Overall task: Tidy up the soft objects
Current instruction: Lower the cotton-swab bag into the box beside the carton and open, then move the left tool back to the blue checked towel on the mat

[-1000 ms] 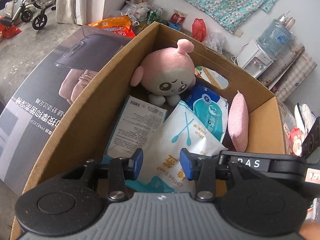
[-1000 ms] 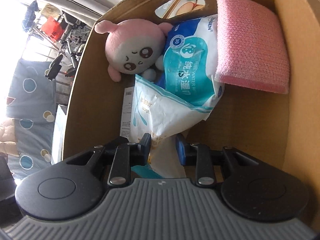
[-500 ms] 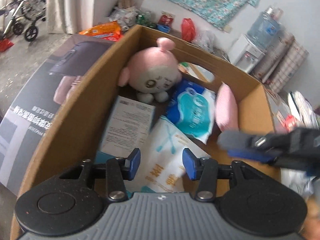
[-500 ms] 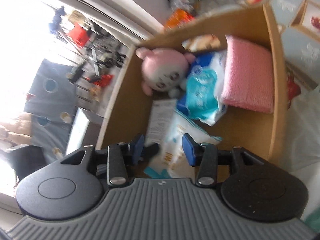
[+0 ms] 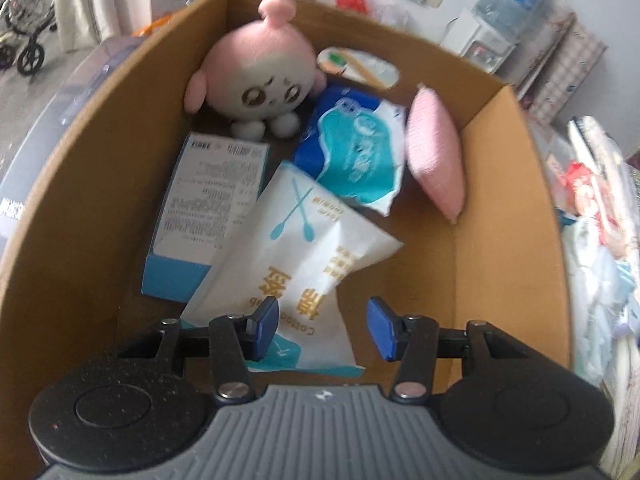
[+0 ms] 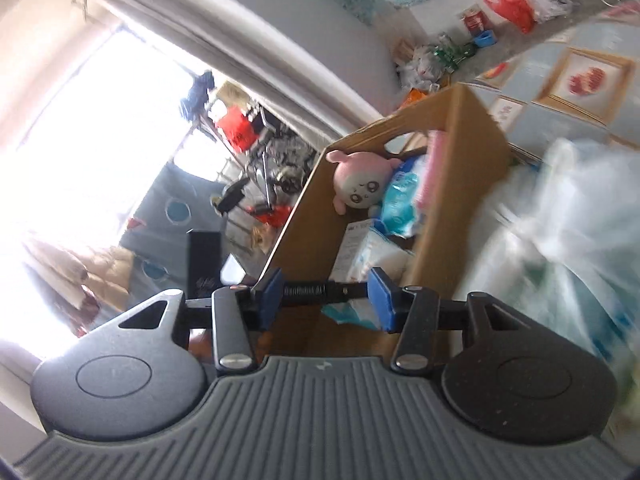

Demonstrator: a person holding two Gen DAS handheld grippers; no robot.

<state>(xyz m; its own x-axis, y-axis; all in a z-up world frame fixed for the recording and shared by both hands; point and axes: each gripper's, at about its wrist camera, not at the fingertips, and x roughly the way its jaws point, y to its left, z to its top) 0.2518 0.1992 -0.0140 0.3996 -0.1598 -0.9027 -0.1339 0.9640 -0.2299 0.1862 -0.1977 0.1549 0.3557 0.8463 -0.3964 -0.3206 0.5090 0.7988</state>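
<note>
An open cardboard box point(image 5: 84, 132) holds a pink plush doll point(image 5: 260, 68), a blue wet-wipes pack point(image 5: 356, 148), a pink pad point(image 5: 434, 156), a white and blue carton point(image 5: 208, 200) and a white cotton-swab bag point(image 5: 304, 256). My left gripper point(image 5: 323, 316) hangs open just above the near end of that bag, pads clear of it. My right gripper point(image 6: 326, 294) is outside and above the box point(image 6: 460, 152), its jaws opening with nothing between them. From there the doll point(image 6: 360, 184) and wipes pack point(image 6: 400, 200) show inside.
A blurred heap of plastic bags point(image 6: 560, 220) lies right of the box, seen too as a pile point(image 5: 596, 248). A dark printed carton point(image 5: 24, 184) lies to the left. A water dispenser point(image 5: 480, 36) and a wheelchair point(image 5: 24, 40) stand farther off.
The right gripper let go of the cotton-swab bag, widened its jaws and rose back out of the box. It left the left wrist view. The left gripper shifted slightly and opened a little.
</note>
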